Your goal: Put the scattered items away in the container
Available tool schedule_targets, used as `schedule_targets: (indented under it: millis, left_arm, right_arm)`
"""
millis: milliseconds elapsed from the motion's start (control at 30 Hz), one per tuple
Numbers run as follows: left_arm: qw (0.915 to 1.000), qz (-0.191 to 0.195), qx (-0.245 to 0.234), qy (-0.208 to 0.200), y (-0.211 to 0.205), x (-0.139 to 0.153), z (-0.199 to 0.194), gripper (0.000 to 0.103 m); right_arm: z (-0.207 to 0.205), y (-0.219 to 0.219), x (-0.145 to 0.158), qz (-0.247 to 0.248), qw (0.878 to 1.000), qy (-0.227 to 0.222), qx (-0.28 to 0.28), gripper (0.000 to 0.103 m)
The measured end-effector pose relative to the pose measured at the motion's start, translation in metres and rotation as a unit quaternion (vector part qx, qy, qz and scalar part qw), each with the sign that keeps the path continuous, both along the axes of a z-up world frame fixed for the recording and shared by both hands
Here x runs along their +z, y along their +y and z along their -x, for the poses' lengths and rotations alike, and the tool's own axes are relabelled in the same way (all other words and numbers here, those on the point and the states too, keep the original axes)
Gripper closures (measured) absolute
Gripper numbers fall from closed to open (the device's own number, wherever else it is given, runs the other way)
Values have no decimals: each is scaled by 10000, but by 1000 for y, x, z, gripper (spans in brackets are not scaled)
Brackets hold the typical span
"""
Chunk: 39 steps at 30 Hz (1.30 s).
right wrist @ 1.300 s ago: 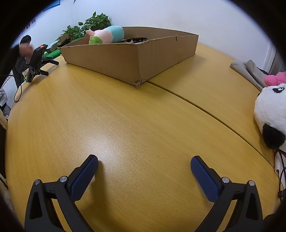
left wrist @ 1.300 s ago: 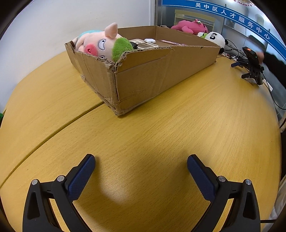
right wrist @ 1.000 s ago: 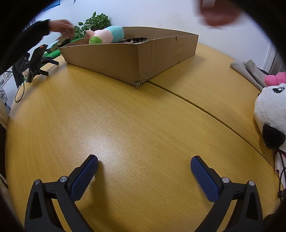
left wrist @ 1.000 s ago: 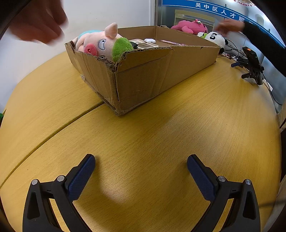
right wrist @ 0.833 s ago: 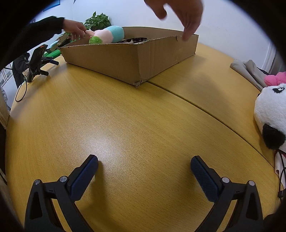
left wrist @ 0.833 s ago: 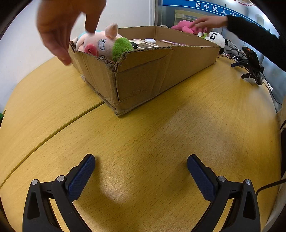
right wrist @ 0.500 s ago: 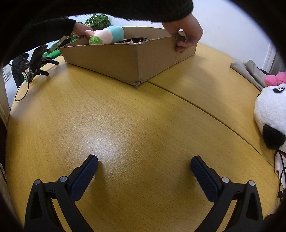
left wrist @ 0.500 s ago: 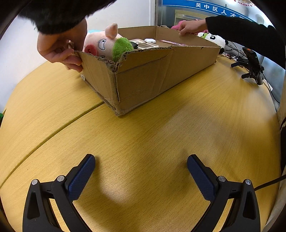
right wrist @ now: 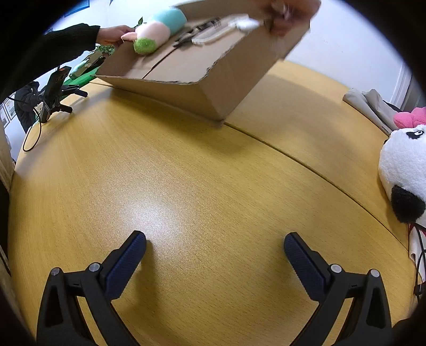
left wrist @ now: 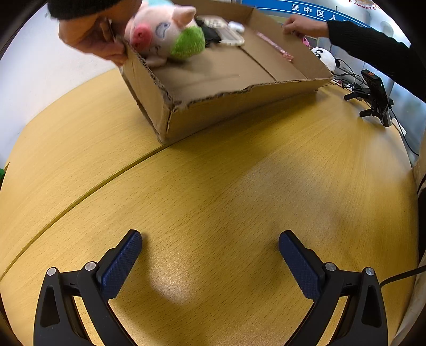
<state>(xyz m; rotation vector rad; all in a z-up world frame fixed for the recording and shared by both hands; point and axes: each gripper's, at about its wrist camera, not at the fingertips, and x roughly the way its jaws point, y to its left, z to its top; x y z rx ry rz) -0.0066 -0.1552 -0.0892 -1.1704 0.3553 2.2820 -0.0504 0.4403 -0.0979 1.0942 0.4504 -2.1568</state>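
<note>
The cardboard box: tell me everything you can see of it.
The cardboard box is a shallow, open-topped brown tray with ragged, torn rims and a seam across its floor. It is tipped up: the far side is raised and the near edge rests on the wooden table. One bare hand grips a far corner, and another hand holds the far rim. Inside, near the raised end, lie a pink plush pig and some small gadgets. Both tongs are well clear of it.
</note>
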Motion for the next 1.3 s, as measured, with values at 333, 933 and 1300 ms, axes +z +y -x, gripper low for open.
schedule_targets:
  millis: [333, 933, 1300]
  left_arm:
    - [10000, -2, -11, 1, -1, 0, 1, 0]
    - [10000, -4, -28, 2, -2, -1, 2, 0]
    - [10000, -3, -70, 6, 1, -2, 1, 0]
  right_arm:
    - [0, 0, 0, 0, 10000, -1, -5, 0]
    - [-1, -1, -1, 1, 10000, 1, -13, 0]
    - [-1, 0, -1, 3, 10000, -3, -18, 0]
